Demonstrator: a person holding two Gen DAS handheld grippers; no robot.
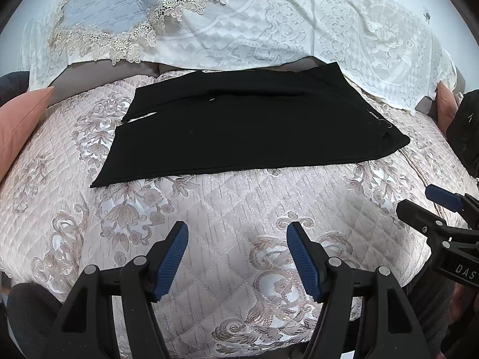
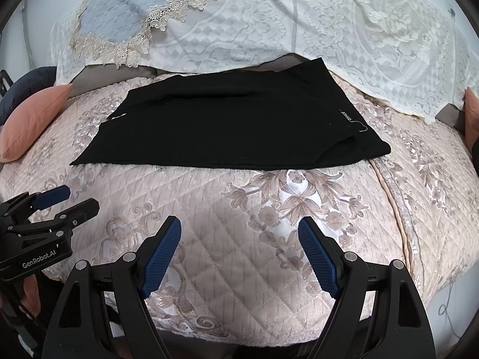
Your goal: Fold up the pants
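Black pants (image 1: 245,125) lie flat on a pink quilted sofa cover (image 1: 227,206), folded lengthwise with the legs stacked, waistband at the right and leg ends at the left. They also show in the right wrist view (image 2: 227,131). My left gripper (image 1: 237,230) is open and empty, held above the cover in front of the pants' near edge. My right gripper (image 2: 239,224) is open and empty, also short of the near edge. Each gripper shows in the other's view: the right one (image 1: 419,200), the left one (image 2: 77,199).
A white lace throw (image 1: 299,21) and a grey-blue quilted cloth with a lace border (image 1: 113,9) cover the backrest behind the pants. A salmon cushion (image 1: 18,131) sits at the left, another (image 2: 470,113) at the right. The cover's front edge curves down below the grippers.
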